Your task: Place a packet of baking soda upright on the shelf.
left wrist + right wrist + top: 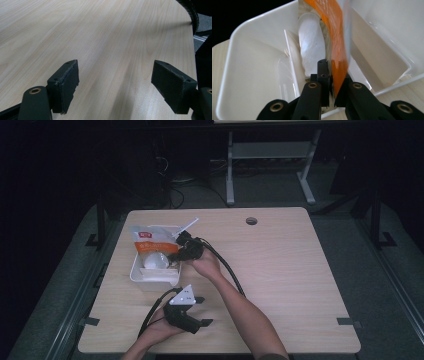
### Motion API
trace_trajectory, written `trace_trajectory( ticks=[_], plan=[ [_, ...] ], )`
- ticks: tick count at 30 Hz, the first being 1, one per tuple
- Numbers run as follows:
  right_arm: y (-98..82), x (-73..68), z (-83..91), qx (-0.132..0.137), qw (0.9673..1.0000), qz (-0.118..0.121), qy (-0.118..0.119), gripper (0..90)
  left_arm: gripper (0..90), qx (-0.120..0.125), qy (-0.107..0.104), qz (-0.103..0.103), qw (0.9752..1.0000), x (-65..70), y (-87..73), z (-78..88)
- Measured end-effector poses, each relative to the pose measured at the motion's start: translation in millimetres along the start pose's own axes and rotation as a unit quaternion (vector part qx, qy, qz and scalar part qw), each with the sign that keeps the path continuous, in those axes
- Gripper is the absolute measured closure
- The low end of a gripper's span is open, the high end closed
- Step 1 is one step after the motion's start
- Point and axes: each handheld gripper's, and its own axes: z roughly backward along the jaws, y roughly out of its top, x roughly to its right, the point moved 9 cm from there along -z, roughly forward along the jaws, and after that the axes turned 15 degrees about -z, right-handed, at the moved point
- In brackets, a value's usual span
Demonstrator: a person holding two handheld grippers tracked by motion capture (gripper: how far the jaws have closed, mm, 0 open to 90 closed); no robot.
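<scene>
- Dark floor and a metal frame lie beyond the pale wooden table [280,270].
- Right tool [331,75]: jaws nearly together, pinching the edge of an orange-and-white pouch [335,37].
- That pouch stands in a white bin [150,276] at the table's left side, partly leaning over its rim.
- Left tool [115,82]: jaws spread wide, nothing between them, low over bare wood near the front edge.

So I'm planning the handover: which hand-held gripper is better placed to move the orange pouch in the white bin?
The right hand-held gripper: its jaws already pinch the orange pouch inside the white bin. The left hand-held gripper rests open over bare table.
</scene>
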Motion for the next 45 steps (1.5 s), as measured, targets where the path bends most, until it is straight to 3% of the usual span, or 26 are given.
trace_trajectory(
  ticks=[12,18,25,34,45],
  plan=[
    [5.4,-3.2,8.8,0.021,0.9998,0.001,0.007,82.0,21.8,0.0,0.0,0.0,1.0,0.0,0.1,0.1],
    [6.5,-3.6,15.3,0.027,0.9995,-0.003,0.015,74.7,21.8,0.001,0.001,0.001,1.0,-0.6,0.0,0.4],
    [7.0,-2.3,31.4,0.034,0.9992,-0.004,0.02,69.9,21.8,0.0,0.0,0.001,1.0,-0.5,-0.2,0.0],
    [1.0,4.0,54.2,0.036,0.9993,-0.001,0.005,66.8,21.6,0.002,-0.001,0.002,1.0,0.7,1.0,0.0],
    [-10.4,14.7,84.3,0.046,0.9989,-0.011,0.004,62.0,21.0,-0.003,0.0,0.002,1.0,-0.5,-0.2,-0.5]
  ],
)
